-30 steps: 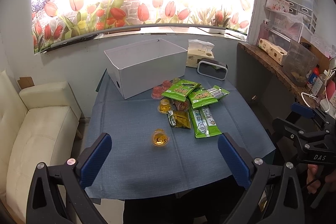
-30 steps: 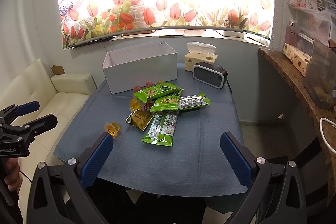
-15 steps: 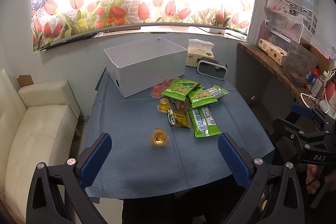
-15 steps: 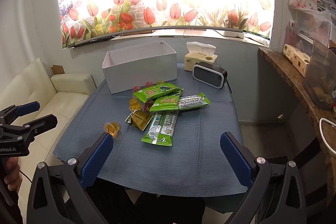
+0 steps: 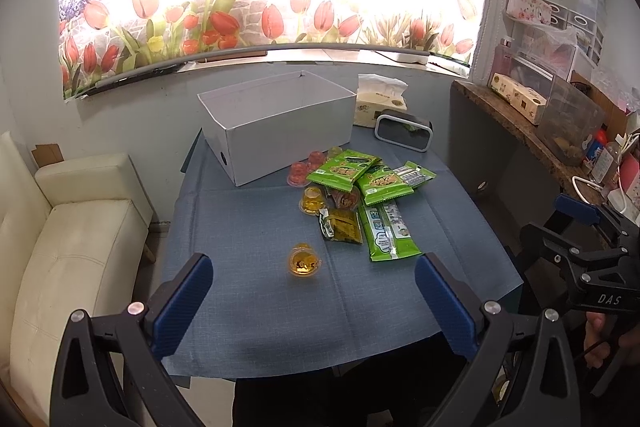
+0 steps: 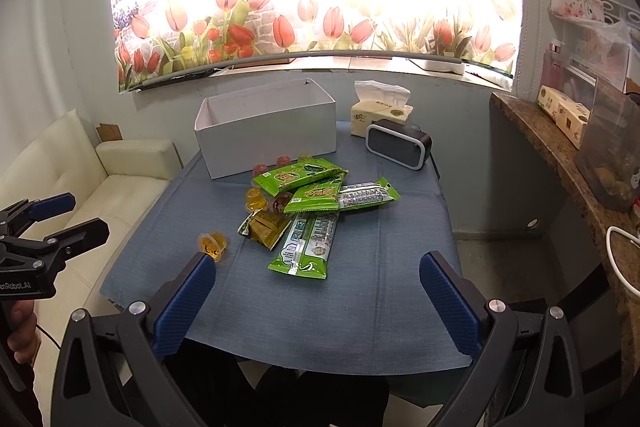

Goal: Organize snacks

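Note:
A pile of snacks lies mid-table: green packets (image 5: 343,169) (image 6: 299,175), a long green packet (image 5: 386,231) (image 6: 307,244), a dark sachet (image 5: 340,225) (image 6: 264,228), and red (image 5: 298,173) and yellow jelly cups (image 5: 313,200). One orange jelly cup (image 5: 304,264) (image 6: 213,246) sits apart, nearer me. An open white box (image 5: 276,125) (image 6: 266,127) stands behind the pile. My left gripper (image 5: 314,301) is open and empty above the near table edge. My right gripper (image 6: 318,301) is open and empty too.
The table has a blue cloth (image 5: 260,299) (image 6: 360,299). A tissue box (image 5: 380,103) and a black speaker (image 5: 404,134) stand at the back right. A cream sofa (image 5: 72,247) is left; a cluttered wooden shelf (image 5: 520,131) is right.
Both views have shifted only slightly; the left gripper has eased a little toward the table. Nothing on the table has moved.

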`<state>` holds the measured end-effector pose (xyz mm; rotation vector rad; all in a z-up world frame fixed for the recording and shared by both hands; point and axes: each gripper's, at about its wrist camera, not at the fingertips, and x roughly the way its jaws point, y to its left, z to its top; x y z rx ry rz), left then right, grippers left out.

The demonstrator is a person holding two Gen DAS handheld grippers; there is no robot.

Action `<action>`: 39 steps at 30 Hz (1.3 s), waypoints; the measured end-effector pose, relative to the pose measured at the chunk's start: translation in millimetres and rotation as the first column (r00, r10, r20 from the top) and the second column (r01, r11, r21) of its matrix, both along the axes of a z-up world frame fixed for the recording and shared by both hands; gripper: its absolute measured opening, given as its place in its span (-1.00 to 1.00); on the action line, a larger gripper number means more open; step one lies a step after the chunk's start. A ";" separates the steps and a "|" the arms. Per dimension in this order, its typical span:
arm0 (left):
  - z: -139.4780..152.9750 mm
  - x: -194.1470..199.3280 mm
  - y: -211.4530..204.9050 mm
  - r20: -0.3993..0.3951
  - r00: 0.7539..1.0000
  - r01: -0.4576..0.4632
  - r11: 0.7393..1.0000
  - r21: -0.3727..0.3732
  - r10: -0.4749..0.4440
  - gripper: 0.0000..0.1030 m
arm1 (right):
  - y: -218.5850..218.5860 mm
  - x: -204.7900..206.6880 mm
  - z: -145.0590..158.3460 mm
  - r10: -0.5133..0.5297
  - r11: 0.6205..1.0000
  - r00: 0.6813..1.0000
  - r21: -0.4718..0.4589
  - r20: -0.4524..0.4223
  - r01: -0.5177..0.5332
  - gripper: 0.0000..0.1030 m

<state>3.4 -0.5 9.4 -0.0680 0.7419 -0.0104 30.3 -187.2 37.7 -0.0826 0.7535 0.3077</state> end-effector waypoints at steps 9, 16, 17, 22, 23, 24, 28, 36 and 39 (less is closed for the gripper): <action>-0.2 0.3 -1.6 -0.002 1.000 0.000 1.000 0.002 0.000 1.00 | -0.9 -0.5 -0.6 0.000 1.000 1.000 -0.001 -0.002 0.000 1.00; -14.4 13.5 2.0 -0.021 1.000 0.004 1.000 -0.004 -0.004 1.00 | -1.0 -0.6 -4.9 -0.003 1.000 1.000 -0.003 -0.012 0.003 1.00; -21.7 20.7 3.0 -0.038 0.999 0.005 1.000 -0.004 -0.005 1.00 | -1.0 -0.9 -5.6 -0.003 1.000 1.000 -0.002 -0.013 0.003 1.00; -82.6 71.6 9.5 -0.136 0.990 -0.022 0.999 0.038 0.027 1.00 | -2.0 -1.9 -9.6 -0.006 1.000 1.000 -0.005 -0.022 0.006 1.00; -94.9 81.0 10.9 -0.143 0.990 -0.007 1.000 0.016 0.009 1.00 | -2.6 -2.5 -10.8 -0.008 1.000 1.000 -0.007 -0.024 0.008 1.00; -103.5 86.6 10.7 -0.151 0.988 0.002 1.000 0.003 -0.001 1.00 | -3.9 -2.5 -11.9 -0.012 1.000 1.000 -0.008 -0.027 0.012 1.00; -134.9 110.7 9.3 -0.191 0.981 -0.008 0.999 0.033 0.015 1.00 | -10.4 -1.7 -16.0 -0.031 1.000 0.999 -0.004 -0.039 0.031 1.00; -172.8 138.4 13.4 -0.246 0.969 -0.021 0.999 0.042 0.031 0.98 | -14.2 -1.4 -24.1 -0.044 0.999 0.997 -0.015 -0.060 0.043 1.00; -179.6 140.3 13.8 -0.268 0.963 -0.010 0.999 0.051 0.023 0.61 | -14.4 -0.6 -25.3 -0.047 0.999 0.997 -0.019 -0.062 0.045 1.00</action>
